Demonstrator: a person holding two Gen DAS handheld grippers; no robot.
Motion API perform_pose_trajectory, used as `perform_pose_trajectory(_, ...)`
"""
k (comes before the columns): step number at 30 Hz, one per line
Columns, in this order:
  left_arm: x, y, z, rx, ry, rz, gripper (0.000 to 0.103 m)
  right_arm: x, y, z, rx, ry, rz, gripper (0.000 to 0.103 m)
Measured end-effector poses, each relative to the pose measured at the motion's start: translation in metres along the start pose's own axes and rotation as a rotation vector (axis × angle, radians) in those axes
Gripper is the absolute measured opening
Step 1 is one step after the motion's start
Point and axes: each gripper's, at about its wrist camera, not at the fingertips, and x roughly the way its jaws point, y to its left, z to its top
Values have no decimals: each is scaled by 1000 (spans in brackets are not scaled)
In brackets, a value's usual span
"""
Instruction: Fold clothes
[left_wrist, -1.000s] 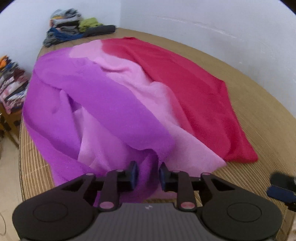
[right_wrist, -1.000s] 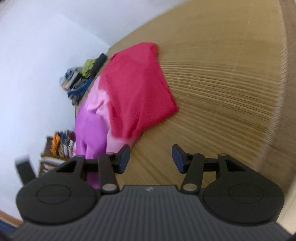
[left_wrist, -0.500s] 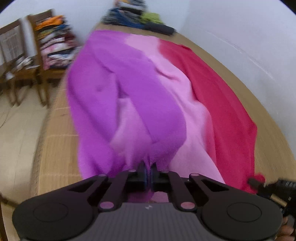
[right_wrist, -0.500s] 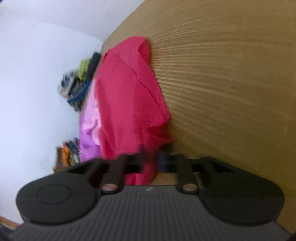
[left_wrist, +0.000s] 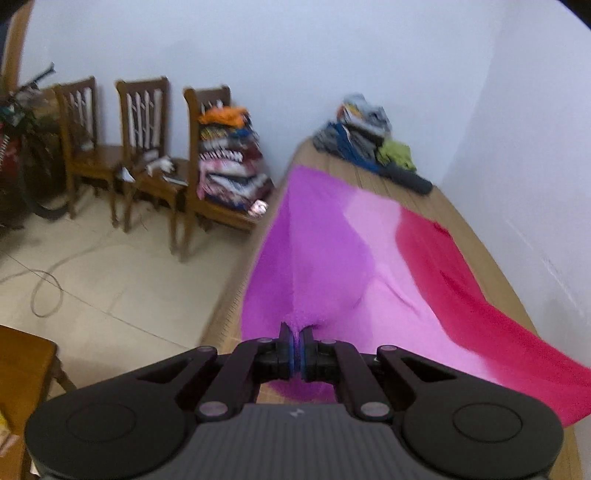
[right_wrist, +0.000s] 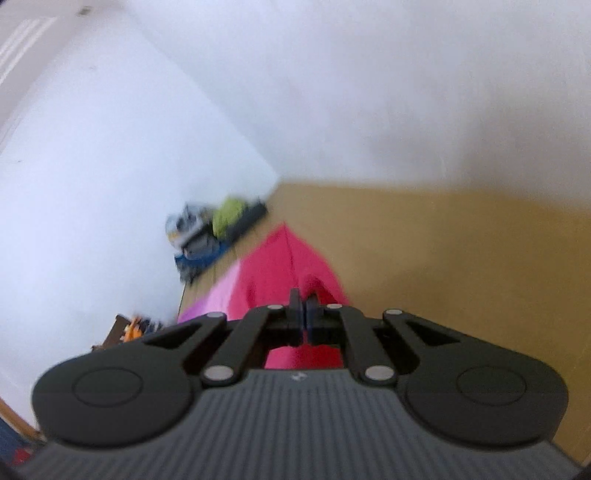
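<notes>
Cloth (left_wrist: 332, 258) in three colour bands, purple on the left, pale pink in the middle and red on the right, stretches lengthwise along a woven tan mat surface (left_wrist: 476, 236) that runs from near to far. Nearest, the left gripper (left_wrist: 296, 341) has its jaws closed tight on the purple near edge, which bunches up between the blue pads and lifts off the mat. On the right side, the right gripper (right_wrist: 303, 312) is likewise pinched shut on the red near edge of the same cloth (right_wrist: 284, 258), with red fabric hanging under its fingers; this view is blurred.

From both held points the fabric slopes away and down toward the far end, with creases running through the pink band. Bare mat lies to the right of the red band, up to a white wall (left_wrist: 535, 147).

Beyond the far edge of the cloth, apart from it, a heap of mixed clothes (left_wrist: 369, 144) in grey, blue and yellow-green sits on the mat in the far corner against the wall.

Left of the mat, on a pale tiled floor (left_wrist: 110, 288), three wooden chairs (left_wrist: 144, 147) stand in a row by the far wall. The chair closest to the mat carries a tall stack of folded patterned garments (left_wrist: 229, 158). A thin cable (left_wrist: 44, 280) loops across the floor at near left.
</notes>
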Motion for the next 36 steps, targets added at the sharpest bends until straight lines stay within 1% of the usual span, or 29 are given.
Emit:
perform_pose_trajectory(2, -14, 5, 0, 15, 1, 34, 3, -15, 0, 19, -77, -27, -17, 4)
perform_pose_trajectory(4, -22, 12, -7, 22, 24, 69, 4, -22, -6, 24, -120, -9, -40, 4)
perform_pose_trajectory(5, -22, 17, -12, 16, 47, 85, 4, -25, -9, 27, -138, 2, -51, 4)
perform_pose_trajectory(7, -16, 29, -25, -24, 120, 101, 4, -26, -17, 20, -181, 48, -99, 4)
perform_pose_trajectory(8, -13, 32, -33, -29, 147, 113, 4, -24, -22, 11, -198, 78, -129, 4)
perform_pose_trajectory(11, -1, 33, -59, 14, 225, 169, 4, -18, -41, -22, -257, 187, -238, 4)
perform_pose_trajectory(15, 18, 36, -88, 42, 351, 218, 4, -11, -69, -71, -397, 345, -404, 4)
perform_pose_trajectory(17, 23, 38, -101, 59, 402, 237, 6, -9, -85, -88, -422, 414, -451, 4)
perform_pose_trajectory(18, 26, 38, -107, 77, 426, 260, 8, -8, -90, -93, -429, 459, -451, 5)
perform_pose_trajectory(20, 26, 38, -111, 108, 445, 290, 10, -6, -98, -100, -440, 542, -434, 8)
perform_pose_trajectory(22, 24, 38, -112, 122, 444, 315, 11, -9, -102, -100, -450, 577, -401, 9)
perform_pose_trajectory(23, 21, 38, -109, 119, 438, 321, 14, -10, -102, -97, -454, 566, -397, 10)
perform_pose_trajectory(25, 18, 36, -105, 115, 424, 334, 18, -11, -103, -89, -455, 529, -401, 24)
perform_pose_trajectory(27, 14, 31, -101, 128, 404, 359, 20, -18, -110, -79, -437, 481, -402, 28)
perform_pose_trajectory(29, 12, 28, -99, 130, 385, 377, 22, -19, -116, -70, -417, 461, -377, 29)
perform_pose_trajectory(31, 9, 26, -98, 122, 364, 400, 23, -14, -118, -65, -408, 462, -342, 29)
perform_pose_trajectory(33, 8, 26, -95, 97, 341, 414, 24, -6, -118, -63, -423, 461, -297, 30)
perform_pose_trajectory(36, 6, 27, -91, 64, 311, 424, 24, 16, -108, -62, -466, 462, -233, 30)
